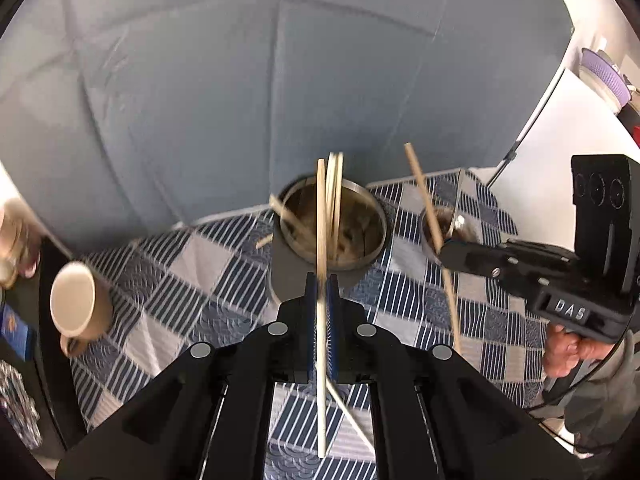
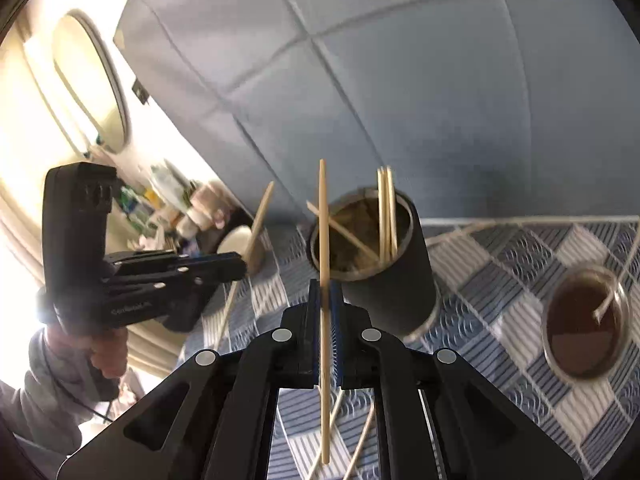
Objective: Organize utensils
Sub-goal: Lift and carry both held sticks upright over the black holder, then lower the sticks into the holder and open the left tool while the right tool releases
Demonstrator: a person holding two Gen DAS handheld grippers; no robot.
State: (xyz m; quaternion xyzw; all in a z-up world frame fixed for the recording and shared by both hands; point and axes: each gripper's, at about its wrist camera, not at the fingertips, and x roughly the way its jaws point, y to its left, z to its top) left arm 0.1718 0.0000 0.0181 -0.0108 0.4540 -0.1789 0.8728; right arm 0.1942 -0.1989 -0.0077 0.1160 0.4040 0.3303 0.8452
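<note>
Left tool [image 1: 322, 294] clenched on one chopstick [image 1: 321, 240], upright. Right tool [image 2: 325, 300] likewise pinches its own chopstick [image 2: 324, 248]. Loose sticks [image 2: 360, 436] lie on the checked desk [image 2: 500, 252] below. Beyond, holder cup [image 2: 404, 280] already has several chopsticks. Judged partway: two in hand, some left.

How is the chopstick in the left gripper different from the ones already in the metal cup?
The held chopstick is alone, clamped in the left gripper above the checkered cloth; the cup's chopsticks are several, loose inside the metal cup, leaning on its rim. All are pale wood.
</note>
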